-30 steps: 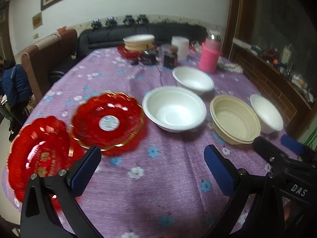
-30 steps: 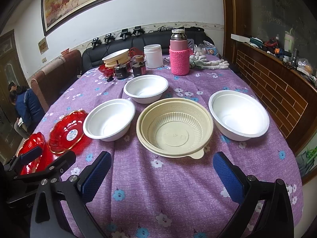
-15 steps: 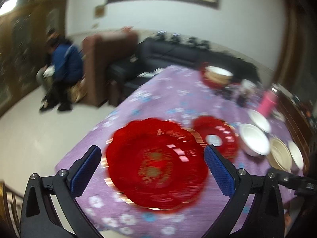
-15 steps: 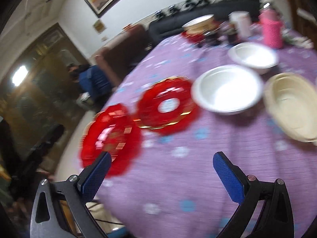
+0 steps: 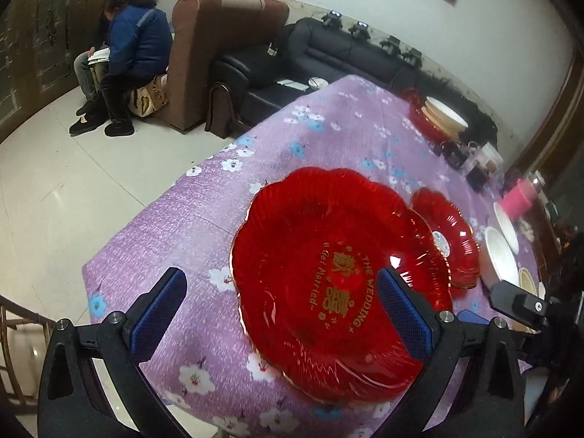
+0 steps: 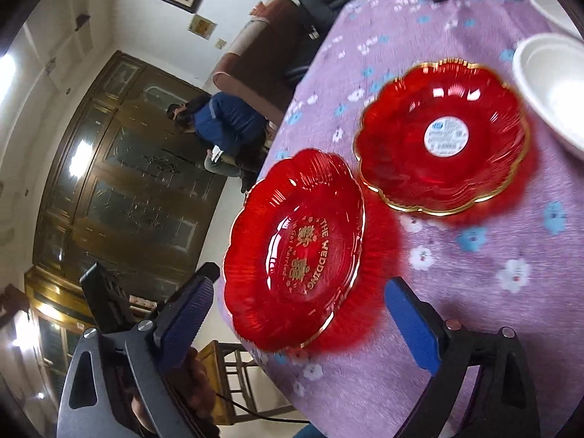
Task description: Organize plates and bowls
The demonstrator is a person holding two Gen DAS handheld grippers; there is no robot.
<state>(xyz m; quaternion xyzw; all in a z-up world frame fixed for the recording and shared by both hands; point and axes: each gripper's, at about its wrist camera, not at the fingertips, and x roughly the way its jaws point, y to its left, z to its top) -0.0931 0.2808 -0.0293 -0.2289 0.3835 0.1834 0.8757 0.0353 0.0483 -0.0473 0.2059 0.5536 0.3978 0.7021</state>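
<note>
Both claws closing in on the first plate
Left claw [image 5: 281, 317] gaping and right claw [image 6: 303, 314] narrowing, both empty, around the scalloped red plastic plate [image 5: 328, 281] at the table's corner; nothing stacked yet.

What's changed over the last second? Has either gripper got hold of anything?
Both grippers swung from the bowls to the wedding plate at the table's corner. The left gripper is open; the right gripper is closing, its fingers straddling the plate's edge. Nothing gripped. Plates and bowls haven't moved.

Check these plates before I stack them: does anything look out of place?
Yes. The red plate with gold lettering sits at the corner of the table, its rim overhanging the edge. The other red plate still carries a white sticker in its centre.
</note>
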